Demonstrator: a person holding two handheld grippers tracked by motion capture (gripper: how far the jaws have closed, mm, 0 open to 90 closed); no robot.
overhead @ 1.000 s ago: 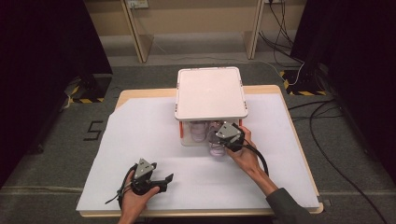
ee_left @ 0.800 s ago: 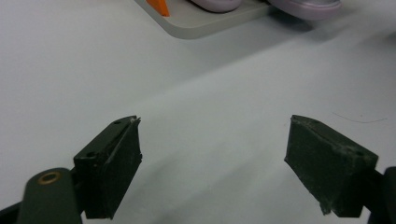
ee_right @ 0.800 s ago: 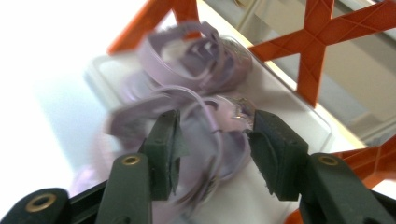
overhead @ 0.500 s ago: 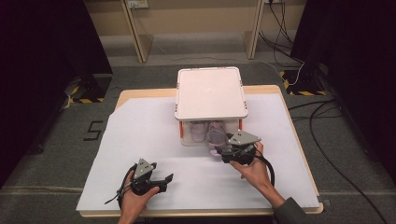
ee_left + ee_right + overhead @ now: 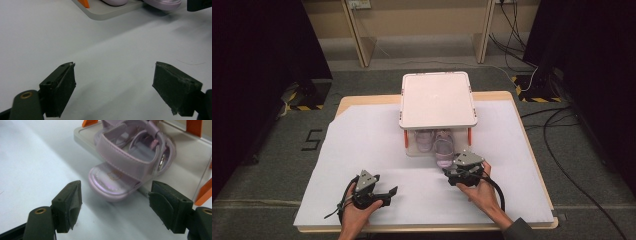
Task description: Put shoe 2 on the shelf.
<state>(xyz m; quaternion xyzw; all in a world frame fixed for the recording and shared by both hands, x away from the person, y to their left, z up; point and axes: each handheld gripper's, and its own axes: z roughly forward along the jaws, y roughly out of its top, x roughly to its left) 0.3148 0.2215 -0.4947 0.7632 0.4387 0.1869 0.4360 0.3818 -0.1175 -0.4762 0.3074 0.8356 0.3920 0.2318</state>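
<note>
Right gripper (image 5: 113, 207) jaws have just been opening, now clear of sandal (image 5: 130, 165); it should back straight off, avoiding the toe.

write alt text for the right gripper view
A lilac sandal pokes toe-first over the edge of a grey shelf base, right in front of the open right tongs, whose black jaws have just been opening with nothing between them. Orange posts stand on the base, and white table cover fills the left.
</note>
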